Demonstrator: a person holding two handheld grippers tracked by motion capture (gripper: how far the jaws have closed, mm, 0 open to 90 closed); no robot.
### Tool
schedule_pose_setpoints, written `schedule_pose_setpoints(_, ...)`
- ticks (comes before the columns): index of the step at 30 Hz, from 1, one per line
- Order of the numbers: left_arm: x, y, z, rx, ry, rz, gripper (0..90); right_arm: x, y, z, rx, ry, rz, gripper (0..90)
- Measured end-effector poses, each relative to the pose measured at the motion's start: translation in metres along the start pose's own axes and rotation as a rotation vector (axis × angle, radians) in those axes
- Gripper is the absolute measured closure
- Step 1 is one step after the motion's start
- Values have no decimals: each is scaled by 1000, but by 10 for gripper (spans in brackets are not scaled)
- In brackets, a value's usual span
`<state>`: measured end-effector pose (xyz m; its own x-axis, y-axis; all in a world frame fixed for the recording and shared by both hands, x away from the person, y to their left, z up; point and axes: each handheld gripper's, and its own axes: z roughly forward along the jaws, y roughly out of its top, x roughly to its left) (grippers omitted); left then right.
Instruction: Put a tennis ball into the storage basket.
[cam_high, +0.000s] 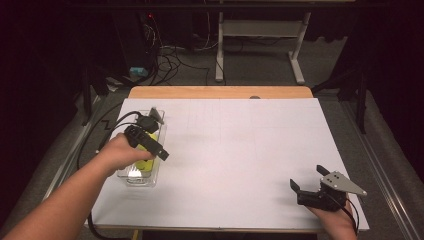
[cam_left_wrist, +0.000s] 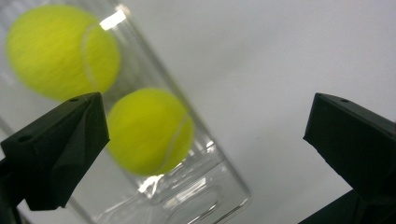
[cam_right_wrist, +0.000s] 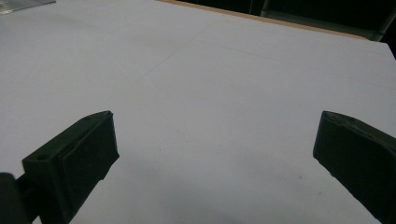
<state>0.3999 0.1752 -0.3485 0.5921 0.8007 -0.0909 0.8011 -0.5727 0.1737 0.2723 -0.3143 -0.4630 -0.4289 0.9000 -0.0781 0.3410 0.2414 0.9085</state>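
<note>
- Left gripper (cam_left_wrist: 205, 135): jaws wide apart, nothing between the pads; it hangs over the clear tray (cam_high: 156, 176), tilted down toward it.
- In the left gripper view, one tennis ball (cam_left_wrist: 150, 131) sits just beside the left jaw and is partly hidden by it; second tennis ball (cam_left_wrist: 60, 51) lies farther along, up-left. Both blurred.
- Both balls lie inside the clear tray (cam_left_wrist: 210, 196), close together; can't tell if they touch.
- High view: tray sits at the left side of the white surface (cam_high: 235, 150), long side running away from the person; hand and left gripper (cam_high: 150, 142) cover most of it, yellow showing underneath.
- Right gripper (cam_high: 307, 180): jaws apart, empty, near the front right corner of the surface, well apart from the tray.
- Right gripper view: bare white sheet (cam_right_wrist: 210, 93) ahead, nothing in the way, wooden edge (cam_right_wrist: 261, 18) at the far side.
- Around: wooden strip (cam_high: 220, 92) behind the white sheet, cables (cam_high: 170, 60) and a desk frame (cam_high: 260, 40) on the floor beyond.
</note>
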Motion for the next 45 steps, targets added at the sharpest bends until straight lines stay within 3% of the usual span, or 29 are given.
schedule_pose_setpoints(9, -51, 32, 14, 15, -27, 99, 8, -1, 0, -1, -6, 2, 2, 0)
schedule_pose_setpoints(17, -74, 47, 17, 8, -50, 136, 8, -1, 1, -2, -9, 1, 2, 0)
schedule_pose_setpoints(24, -78, 47, 29, -1, -68, 142, 8, -1, 1, -2, -9, 3, 2, 0)
schedule_pose_setpoints(32, -83, 37, 62, 64, -47, 147, 7, 0, 1, -2, -9, 4, -3, 0)
schedule_pose_setpoints(38, -86, 30, 84, 84, -39, 142, 2, 2, 1, -2, -7, 8, -6, 0)
schedule_pose_setpoints(42, -87, 23, 91, 39, -46, 128, 2, 2, 1, -2, -7, 9, -6, 0)
schedule_pose_setpoints(45, -88, 17, 90, -55, -68, 121, 2, 2, 1, -2, -8, 9, -7, 0)
